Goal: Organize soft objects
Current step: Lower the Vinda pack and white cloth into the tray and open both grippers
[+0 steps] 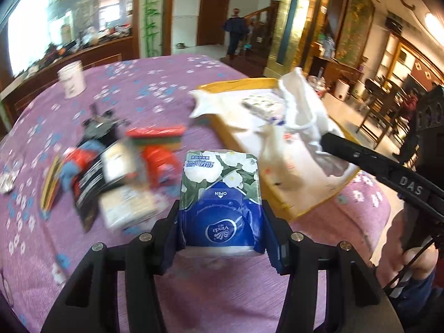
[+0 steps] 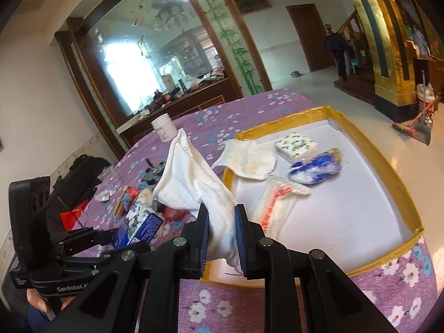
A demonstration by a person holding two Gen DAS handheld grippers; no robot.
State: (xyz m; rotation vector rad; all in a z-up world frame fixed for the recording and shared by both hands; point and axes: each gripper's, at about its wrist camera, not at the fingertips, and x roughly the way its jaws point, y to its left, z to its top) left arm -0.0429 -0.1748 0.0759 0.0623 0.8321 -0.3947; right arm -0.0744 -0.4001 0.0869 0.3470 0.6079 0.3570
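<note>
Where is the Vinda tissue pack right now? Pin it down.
The Vinda tissue pack is clamped in the left gripper, held above the purple tablecloth, between the pile of clutter on its left and the yellow-rimmed tray on its right.

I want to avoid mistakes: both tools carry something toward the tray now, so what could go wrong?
1. The white cloth hangs loose from the right tool; it may drag over the yellow-rimmed tray and shift things inside.
2. The Vinda tissue pack is soft; the left tool may let it slip.
</note>
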